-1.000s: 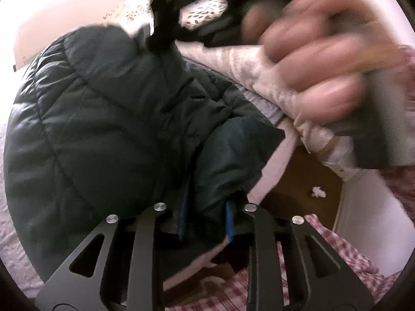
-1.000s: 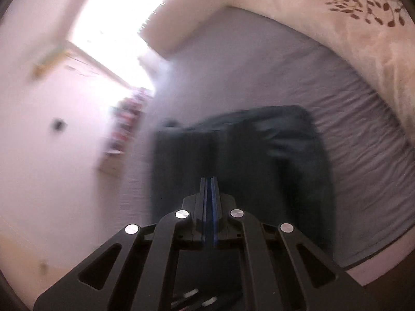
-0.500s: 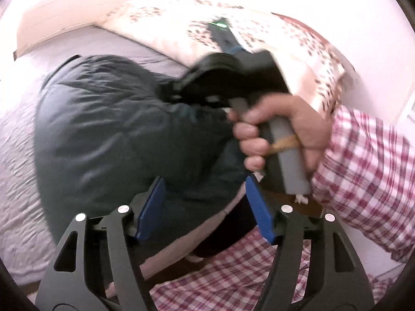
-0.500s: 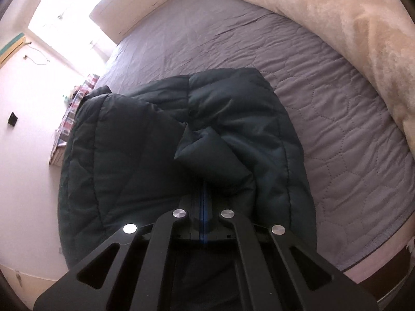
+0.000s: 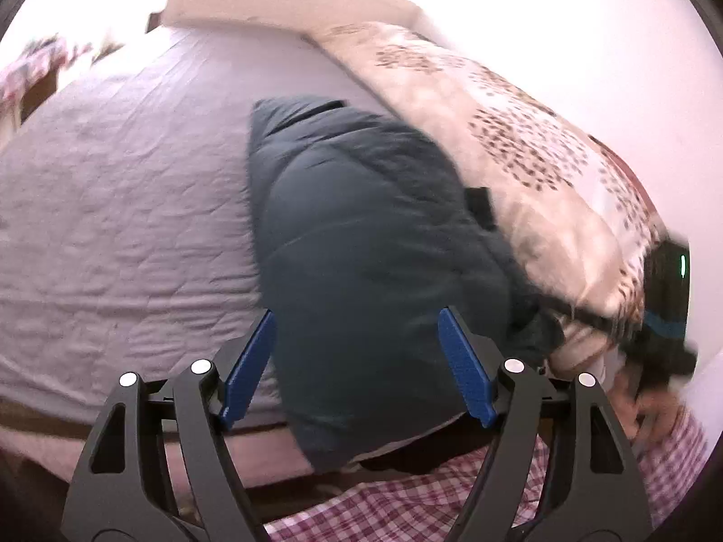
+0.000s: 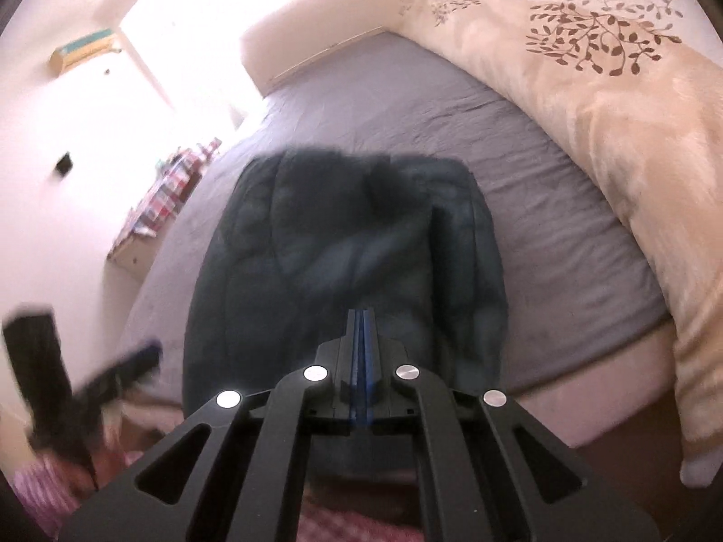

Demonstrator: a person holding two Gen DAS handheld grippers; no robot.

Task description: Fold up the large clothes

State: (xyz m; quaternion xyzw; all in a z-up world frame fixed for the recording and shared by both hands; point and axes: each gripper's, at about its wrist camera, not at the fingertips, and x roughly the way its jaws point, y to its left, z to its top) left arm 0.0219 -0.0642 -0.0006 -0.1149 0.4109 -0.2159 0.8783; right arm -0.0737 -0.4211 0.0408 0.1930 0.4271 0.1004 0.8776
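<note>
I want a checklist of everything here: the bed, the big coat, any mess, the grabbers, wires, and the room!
Surface: grey quilted bed cover, wrinkled.
Job's things: dark puffy jacket folded, lying on the bed near its edge.
Clutter: leaf-print duvet bunched beside the jacket.
Grippers: left gripper open, jaws just opened, nothing between its pads; right gripper shut, empty.
Cables: nothing seen.
Surroundings: bright window, shelf by the wall, checked sleeve.
</note>
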